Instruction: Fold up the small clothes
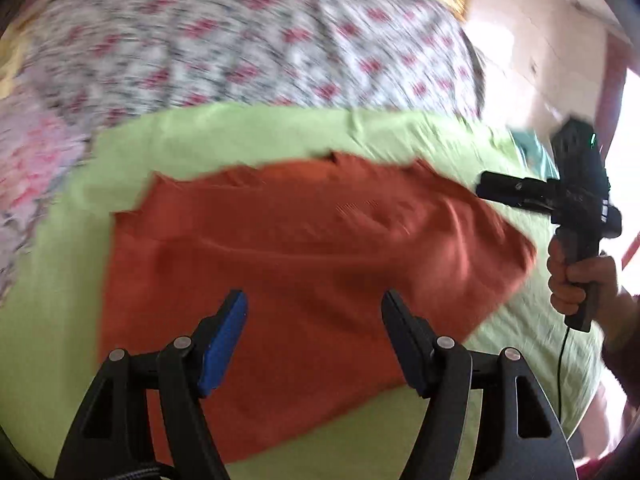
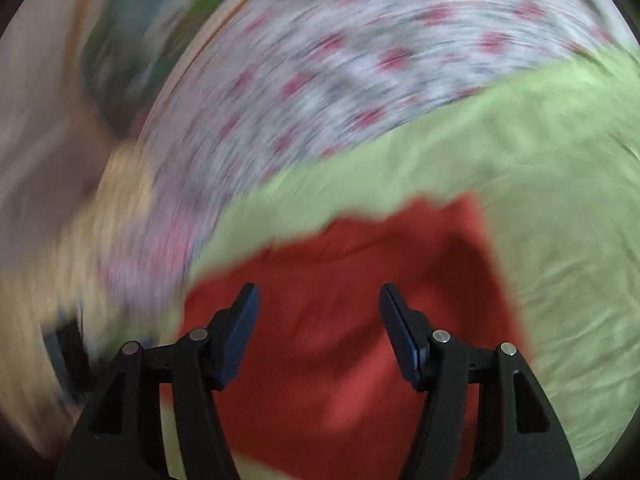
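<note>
Now both the left gripper (image 1: 314, 300) and right gripper (image 2: 319, 294) stand wide and empty above the orange cloth (image 1: 304, 248) on the green sheet (image 1: 240, 136).

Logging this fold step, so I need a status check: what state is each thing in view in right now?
Orange garment: lying on the green sheet, creased, held by neither tongs.
Green sheet: spread out, wrinkled.
Floral cover: lying beyond the sheet, blurred.
Left tongs: open, empty.
Right tongs: open, empty.
</note>
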`<state>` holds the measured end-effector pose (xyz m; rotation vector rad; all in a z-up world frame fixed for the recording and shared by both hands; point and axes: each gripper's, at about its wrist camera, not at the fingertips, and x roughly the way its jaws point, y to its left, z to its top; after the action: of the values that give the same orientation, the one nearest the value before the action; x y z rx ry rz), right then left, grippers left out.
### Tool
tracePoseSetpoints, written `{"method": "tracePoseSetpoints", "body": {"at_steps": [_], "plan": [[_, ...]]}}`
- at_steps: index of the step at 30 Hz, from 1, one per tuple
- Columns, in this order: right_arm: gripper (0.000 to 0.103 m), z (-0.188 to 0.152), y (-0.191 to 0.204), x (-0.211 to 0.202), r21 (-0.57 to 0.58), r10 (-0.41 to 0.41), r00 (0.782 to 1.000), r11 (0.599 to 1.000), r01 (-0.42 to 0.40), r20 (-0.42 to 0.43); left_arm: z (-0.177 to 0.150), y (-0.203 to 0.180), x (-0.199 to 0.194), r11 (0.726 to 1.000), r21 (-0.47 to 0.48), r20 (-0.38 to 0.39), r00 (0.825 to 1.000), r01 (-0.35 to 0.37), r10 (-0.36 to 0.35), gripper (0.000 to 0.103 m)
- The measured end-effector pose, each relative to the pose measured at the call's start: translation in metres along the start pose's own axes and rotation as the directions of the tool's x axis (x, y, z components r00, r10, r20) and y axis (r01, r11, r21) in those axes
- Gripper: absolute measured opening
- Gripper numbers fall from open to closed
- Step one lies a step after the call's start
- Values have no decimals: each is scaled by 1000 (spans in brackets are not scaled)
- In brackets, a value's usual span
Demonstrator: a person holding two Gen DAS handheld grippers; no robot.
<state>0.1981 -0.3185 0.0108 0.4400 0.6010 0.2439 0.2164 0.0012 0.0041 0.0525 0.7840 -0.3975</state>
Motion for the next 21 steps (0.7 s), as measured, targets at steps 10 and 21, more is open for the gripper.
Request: {"method": "tracePoseSetpoints", "body": {"at_steps": [10,21], "plan": [[62,-8,-14,95,1,105,953,994,-110,-283,7,14,77,999,7,-139,990,35,-33,68],[43,54,-89,116,87,-385,911,913,400,-151,81,131,130,938,-287,-182,973,-193,145,50]]}}
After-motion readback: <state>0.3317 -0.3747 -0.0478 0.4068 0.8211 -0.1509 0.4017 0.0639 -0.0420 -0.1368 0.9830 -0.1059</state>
